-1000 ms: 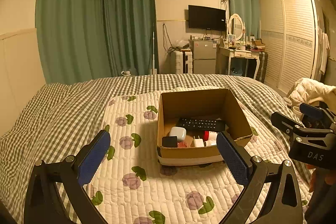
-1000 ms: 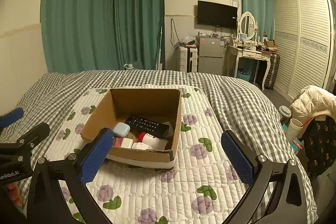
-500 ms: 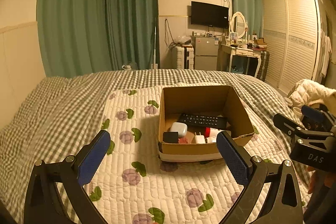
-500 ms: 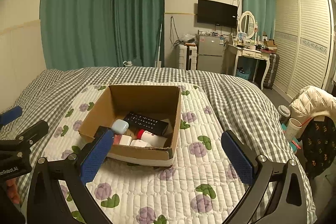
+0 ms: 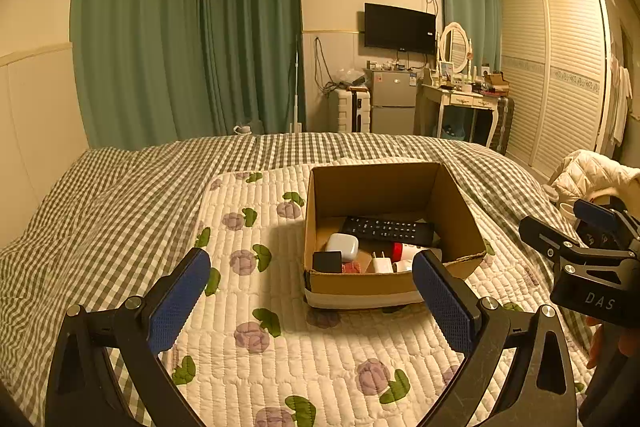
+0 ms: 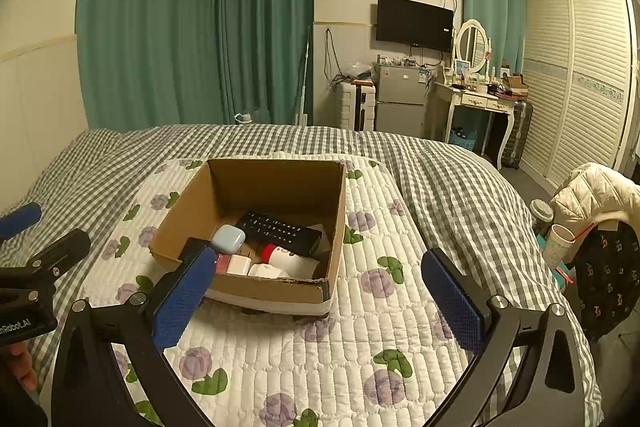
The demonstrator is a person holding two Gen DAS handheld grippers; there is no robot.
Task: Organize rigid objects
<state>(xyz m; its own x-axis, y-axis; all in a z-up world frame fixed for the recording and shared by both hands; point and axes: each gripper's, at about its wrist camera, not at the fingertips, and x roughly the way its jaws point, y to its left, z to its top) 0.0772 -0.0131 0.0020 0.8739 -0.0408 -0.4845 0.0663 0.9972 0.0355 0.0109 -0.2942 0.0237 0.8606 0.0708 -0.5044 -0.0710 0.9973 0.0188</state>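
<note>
An open cardboard box sits on the flowered quilt on the bed. Inside lie a black remote, a pale earbud case, a black cube, a white charger plug and a red-and-white bottle. My left gripper is open and empty, held near the box's front. My right gripper is open and empty, also near the box's front. Each gripper shows at the edge of the other's view.
The flowered quilt lies over a checked bedspread. A chair with a white jacket and cups stands at the bed's right side. Curtains, a dresser and a wardrobe stand beyond the bed.
Both grippers have drawn back and tilted up a little from the box. The box and its contents have not moved.
</note>
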